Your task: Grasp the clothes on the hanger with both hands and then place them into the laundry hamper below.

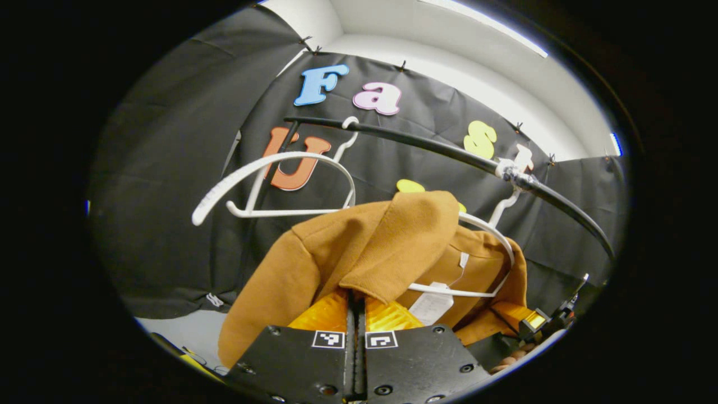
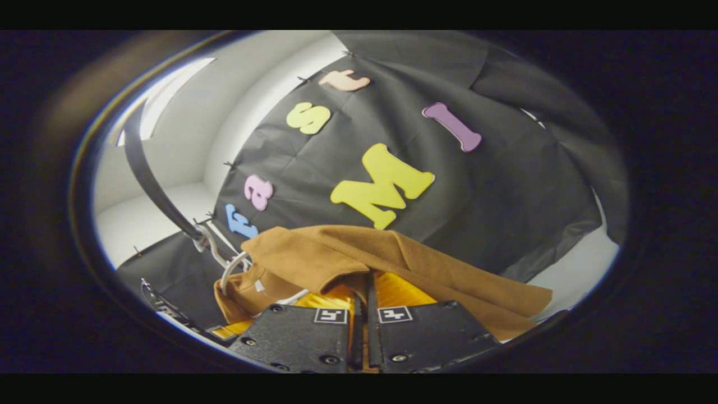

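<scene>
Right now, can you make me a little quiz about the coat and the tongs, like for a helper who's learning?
1. True or false: the brown coat is lying in a hamper.
2. Which hanger on the black rail is bare? A) the left white hanger B) the one with the coat
3. Fill in: the left tongs and right tongs are both closed on the ____.

Key: 1 false, it hangs partly on its white hanger. 2 A. 3 coat.
</scene>
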Available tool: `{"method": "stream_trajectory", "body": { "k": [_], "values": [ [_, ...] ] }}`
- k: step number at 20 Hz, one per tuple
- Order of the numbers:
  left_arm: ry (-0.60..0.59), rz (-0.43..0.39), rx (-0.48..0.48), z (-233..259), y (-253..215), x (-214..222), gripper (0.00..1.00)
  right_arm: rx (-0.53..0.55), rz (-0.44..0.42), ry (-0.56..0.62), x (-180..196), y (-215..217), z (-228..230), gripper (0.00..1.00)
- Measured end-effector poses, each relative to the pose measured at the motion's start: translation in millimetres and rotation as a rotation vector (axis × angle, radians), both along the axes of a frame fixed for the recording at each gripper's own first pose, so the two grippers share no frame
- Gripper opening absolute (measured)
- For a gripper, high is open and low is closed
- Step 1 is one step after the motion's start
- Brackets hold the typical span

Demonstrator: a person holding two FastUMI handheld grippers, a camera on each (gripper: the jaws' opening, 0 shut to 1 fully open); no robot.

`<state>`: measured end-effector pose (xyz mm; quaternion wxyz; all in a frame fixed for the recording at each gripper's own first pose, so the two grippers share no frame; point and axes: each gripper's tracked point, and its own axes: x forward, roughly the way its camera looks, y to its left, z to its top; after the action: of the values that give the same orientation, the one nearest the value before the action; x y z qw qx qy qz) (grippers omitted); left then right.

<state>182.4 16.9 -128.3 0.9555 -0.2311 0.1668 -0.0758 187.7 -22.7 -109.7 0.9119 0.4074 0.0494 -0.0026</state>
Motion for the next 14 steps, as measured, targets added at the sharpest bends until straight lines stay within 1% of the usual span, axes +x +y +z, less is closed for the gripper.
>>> {"method": "stream_trajectory", "body": {
  "k": [1,2,3,4,5,6,7,8,9,11,12,14],
  "values": [
    [0.001,0.008,0.004,2,6,-1,0.05,0.011,0.002,-0.023,-3,-4,8,0.02],
    [0.002,0.005,0.009,4,11,-2,0.06,0.016,0.010,-0.045,-6,-6,13,0.06],
    [-0.005,0.003,0.018,9,15,-4,0.06,0.020,0.016,-0.055,-5,-8,15,0.03],
    [-0.012,-0.004,0.022,11,17,-3,0.05,0.027,0.025,-0.057,-5,-10,17,0.09],
    [-0.022,-0.009,0.028,17,20,-4,0.05,0.042,0.030,-0.056,-5,-13,19,0.04],
    [-0.034,-0.014,0.033,21,25,-4,0.00,0.061,0.038,-0.055,-4,-14,21,0.04],
    [-0.045,-0.015,0.039,24,29,-4,0.05,0.079,0.048,-0.050,-3,-15,20,0.05],
    [-0.056,-0.016,0.043,29,33,-3,0.00,0.108,0.054,-0.055,-3,-16,23,0.07],
    [-0.060,-0.008,0.045,30,38,-2,0.00,0.151,0.066,-0.072,-5,-18,28,0.08],
    [-0.064,0.007,0.038,36,44,1,0.00,0.213,0.084,-0.106,-3,-25,39,0.06],
    [-0.072,0.015,0.039,41,49,4,0.00,0.214,0.081,-0.117,1,-29,43,0.05],
    [-0.097,0.026,0.064,50,58,8,0.00,0.211,0.104,-0.133,3,-31,52,0.04]
  ]
}}
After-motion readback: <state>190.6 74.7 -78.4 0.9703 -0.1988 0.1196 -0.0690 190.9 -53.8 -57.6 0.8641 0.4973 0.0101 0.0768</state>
